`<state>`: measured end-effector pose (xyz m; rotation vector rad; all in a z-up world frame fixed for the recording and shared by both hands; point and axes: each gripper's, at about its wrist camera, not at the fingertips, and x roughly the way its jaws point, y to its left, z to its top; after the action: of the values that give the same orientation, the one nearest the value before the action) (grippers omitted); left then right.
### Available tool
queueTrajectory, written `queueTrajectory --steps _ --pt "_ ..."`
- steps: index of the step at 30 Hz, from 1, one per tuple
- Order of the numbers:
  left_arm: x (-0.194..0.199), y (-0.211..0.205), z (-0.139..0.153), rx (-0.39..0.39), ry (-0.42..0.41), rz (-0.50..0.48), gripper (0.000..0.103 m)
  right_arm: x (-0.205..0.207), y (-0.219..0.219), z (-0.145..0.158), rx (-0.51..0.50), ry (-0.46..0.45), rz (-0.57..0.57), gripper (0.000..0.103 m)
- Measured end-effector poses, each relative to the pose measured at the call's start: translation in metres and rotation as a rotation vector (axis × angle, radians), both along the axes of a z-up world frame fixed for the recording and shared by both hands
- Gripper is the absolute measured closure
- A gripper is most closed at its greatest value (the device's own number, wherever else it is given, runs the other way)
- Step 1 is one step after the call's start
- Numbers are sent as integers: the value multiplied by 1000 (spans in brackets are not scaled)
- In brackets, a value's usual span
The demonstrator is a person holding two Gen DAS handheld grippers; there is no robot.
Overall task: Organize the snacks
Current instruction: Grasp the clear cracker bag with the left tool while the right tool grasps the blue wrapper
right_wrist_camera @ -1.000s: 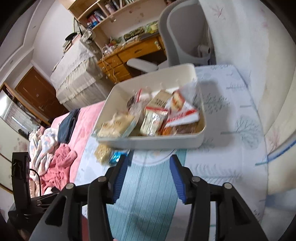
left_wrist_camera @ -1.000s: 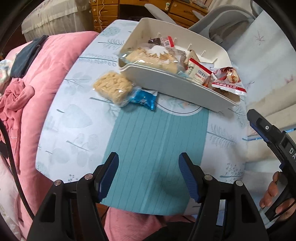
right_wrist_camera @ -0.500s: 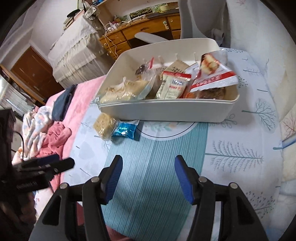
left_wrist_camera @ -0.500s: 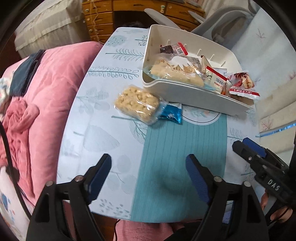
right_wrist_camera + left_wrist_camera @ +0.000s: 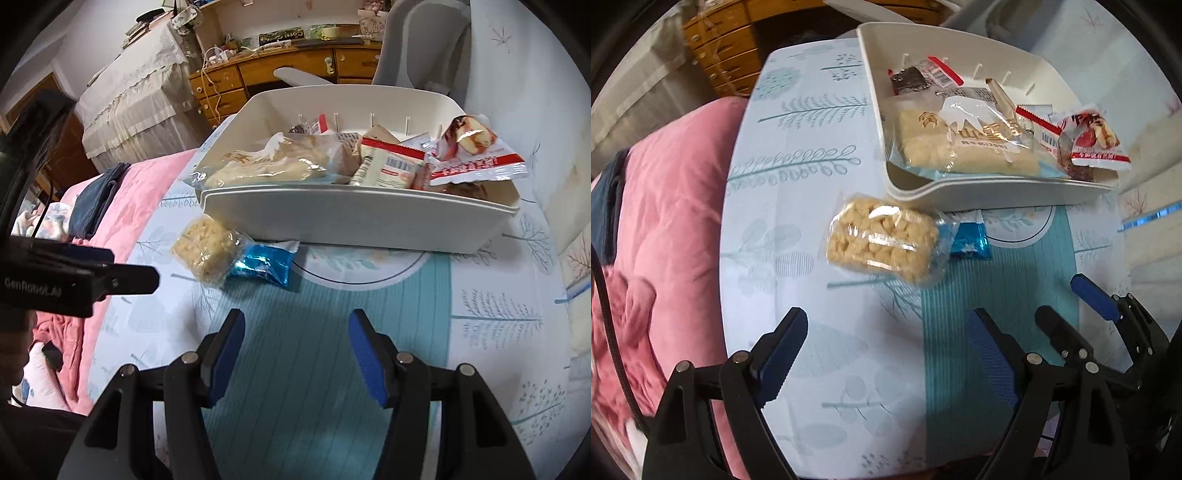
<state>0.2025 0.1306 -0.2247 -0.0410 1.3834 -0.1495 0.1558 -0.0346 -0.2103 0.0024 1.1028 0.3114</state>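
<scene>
- Leaf-print cloth covered the counter (image 5: 798, 155) in the left wrist view; the puffed-rice bar (image 5: 882, 240) lay mid-frame, just below the bin (image 5: 997, 192). The left gripper (image 5: 886, 354), fingers wide and just opened further, held nothing; best to straddle the bar squarely.
- In the right wrist view, the right gripper (image 5: 295, 354) stood half-open and empty at lower centre, the blue packet (image 5: 264, 264) above it.

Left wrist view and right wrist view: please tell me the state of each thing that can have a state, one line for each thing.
Left claw: open, empty, jaws have just been opening.
Right claw: open, empty, jaws have just been opening.
White plastic bin: open-topped, holding several snack packets.
Clear-wrapped puffed rice bar: sealed, on the table outside the bin.
Shiny blue foil packet: sealed, on the table beside the rice bar.
</scene>
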Motion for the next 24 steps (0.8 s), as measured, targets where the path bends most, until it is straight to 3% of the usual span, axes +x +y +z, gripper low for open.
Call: queueTrajectory --steps 5,12,15,24 --pt "23 3 -18 -19 18 -39 12 4 17 -14 -1 -20 -26 44" --pt "48 4 -45 -30 49 -65 11 11 40 -33 -22 -46 20 44" --pt "55 2 -56 -29 69 -70 8 15 48 -39 -48 -50 37 38" --pt "72 -13 -69 -37 29 -94 5 21 54 -52 -95 -53 17 35"
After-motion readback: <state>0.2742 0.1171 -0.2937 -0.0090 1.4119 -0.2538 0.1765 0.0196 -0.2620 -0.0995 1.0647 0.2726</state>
